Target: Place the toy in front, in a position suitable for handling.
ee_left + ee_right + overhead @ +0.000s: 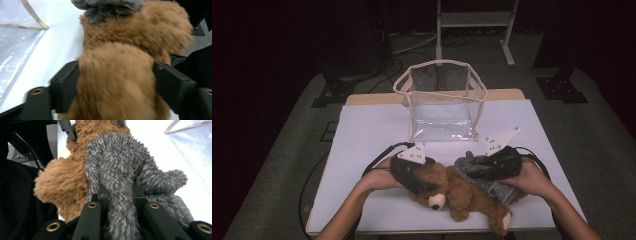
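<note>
A brown teddy bear (464, 199) lies on its back near the front edge of the white table (372, 130). My left gripper (421, 184) straddles the bear's head end. In the left gripper view its jaws stand wide on either side of brown fur (117, 85), which fills the gap without looking squeezed, so my left gripper (116, 68) is open. A grey shaggy plush toy (493, 189) rests against the bear's right side. My right gripper (473, 167) is shut on it, and a grey limb (120, 202) is pinched between the narrow jaws of my right gripper (120, 193).
A clear plastic bag with beige trim (442, 100) stands open at the back middle of the table, with its corner in the right gripper view (195, 145). Cables trail from both grippers. Dark floor and a metal stand's legs (509, 50) lie beyond the table.
</note>
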`<state>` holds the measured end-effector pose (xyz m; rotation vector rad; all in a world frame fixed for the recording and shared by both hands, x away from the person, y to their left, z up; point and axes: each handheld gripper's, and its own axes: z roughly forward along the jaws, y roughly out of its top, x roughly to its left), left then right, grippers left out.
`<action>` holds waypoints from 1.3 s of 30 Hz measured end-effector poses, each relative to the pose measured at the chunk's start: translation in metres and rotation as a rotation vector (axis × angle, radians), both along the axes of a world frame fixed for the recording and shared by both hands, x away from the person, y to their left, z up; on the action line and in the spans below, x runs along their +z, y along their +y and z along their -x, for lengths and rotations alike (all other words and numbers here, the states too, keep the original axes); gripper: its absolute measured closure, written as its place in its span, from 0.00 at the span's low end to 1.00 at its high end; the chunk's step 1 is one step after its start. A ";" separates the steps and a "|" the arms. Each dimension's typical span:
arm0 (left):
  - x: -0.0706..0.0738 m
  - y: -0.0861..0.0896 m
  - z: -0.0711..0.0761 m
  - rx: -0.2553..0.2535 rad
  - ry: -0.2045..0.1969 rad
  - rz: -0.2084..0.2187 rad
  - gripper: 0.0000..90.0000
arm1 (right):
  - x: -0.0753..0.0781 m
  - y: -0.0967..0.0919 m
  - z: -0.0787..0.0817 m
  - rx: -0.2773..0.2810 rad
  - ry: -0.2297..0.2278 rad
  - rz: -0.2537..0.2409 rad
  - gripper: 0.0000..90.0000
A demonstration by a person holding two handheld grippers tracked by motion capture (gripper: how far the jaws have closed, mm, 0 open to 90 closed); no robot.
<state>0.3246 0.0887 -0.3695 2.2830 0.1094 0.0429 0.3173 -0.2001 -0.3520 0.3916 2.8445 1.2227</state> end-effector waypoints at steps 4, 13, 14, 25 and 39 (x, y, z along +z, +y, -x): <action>-0.011 -0.012 -0.005 -0.004 0.068 -0.028 0.15 | 0.001 -0.003 0.005 0.005 0.000 -0.010 0.83; -0.012 -0.011 -0.004 -0.014 0.082 -0.033 0.23 | 0.003 -0.020 -0.010 -0.058 0.017 -0.002 0.83; -0.013 -0.012 -0.005 -0.013 0.086 -0.031 0.20 | -0.002 -0.018 -0.009 -0.049 0.032 -0.005 0.83; 0.000 -0.027 -0.011 0.030 -0.066 -0.097 0.60 | -0.005 -0.022 -0.014 -0.083 0.034 -0.033 0.83; 0.018 -0.025 -0.035 0.016 -0.196 -0.092 0.55 | 0.012 -0.009 -0.038 -0.056 0.047 -0.017 0.83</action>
